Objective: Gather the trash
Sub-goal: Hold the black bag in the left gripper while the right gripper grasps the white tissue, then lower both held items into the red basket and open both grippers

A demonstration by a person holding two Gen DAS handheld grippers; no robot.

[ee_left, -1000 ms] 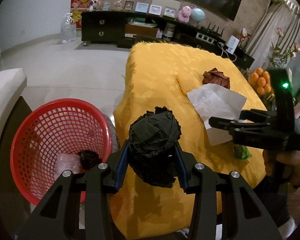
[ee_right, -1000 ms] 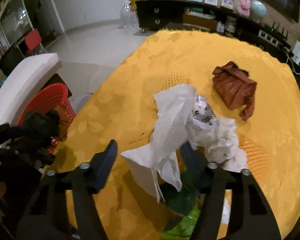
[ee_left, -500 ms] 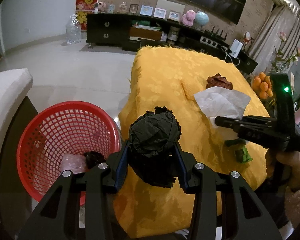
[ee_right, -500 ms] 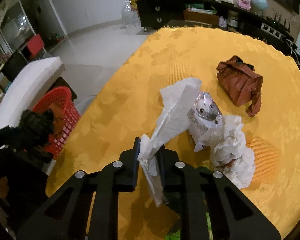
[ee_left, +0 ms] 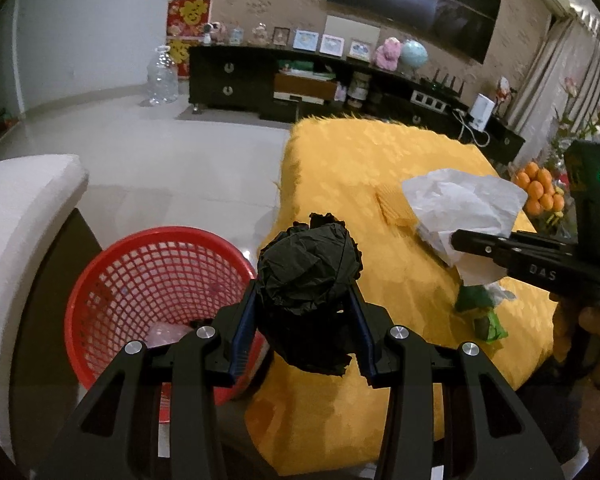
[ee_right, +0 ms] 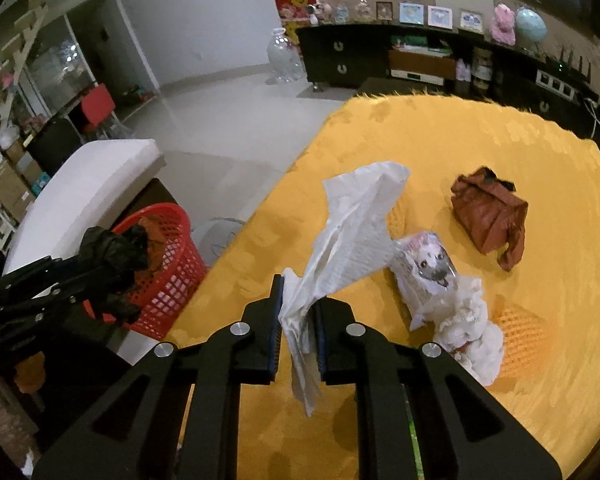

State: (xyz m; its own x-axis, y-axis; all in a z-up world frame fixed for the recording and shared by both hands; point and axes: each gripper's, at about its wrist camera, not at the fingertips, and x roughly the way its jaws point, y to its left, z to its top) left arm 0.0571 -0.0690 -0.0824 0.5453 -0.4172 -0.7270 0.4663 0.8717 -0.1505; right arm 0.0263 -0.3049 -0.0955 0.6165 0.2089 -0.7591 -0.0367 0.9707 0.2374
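My left claw point(ee_left: 304, 312) grips the crumpled black paper ball point(ee_left: 308, 280); my right claw point(ee_right: 298, 336) pinches a thin white tissue sheet point(ee_right: 352, 240) that could slip free before reaching the red mesh basket point(ee_right: 168, 264) left.

Matt black plastic tools point(ee_left: 304, 320), with shiny metal screws. The left one holds a crinkled black wad point(ee_left: 306, 276) — paper or film, unclear; the right point(ee_right: 298, 332) pinches thin white tissue point(ee_right: 352, 240). Beyond it, the desk point(ee_right: 440, 148) wears yellow patterned cloth — slight sheen. Left: red plastic mesh basket point(ee_left: 156, 264), glossy floor point(ee_left: 160, 152).
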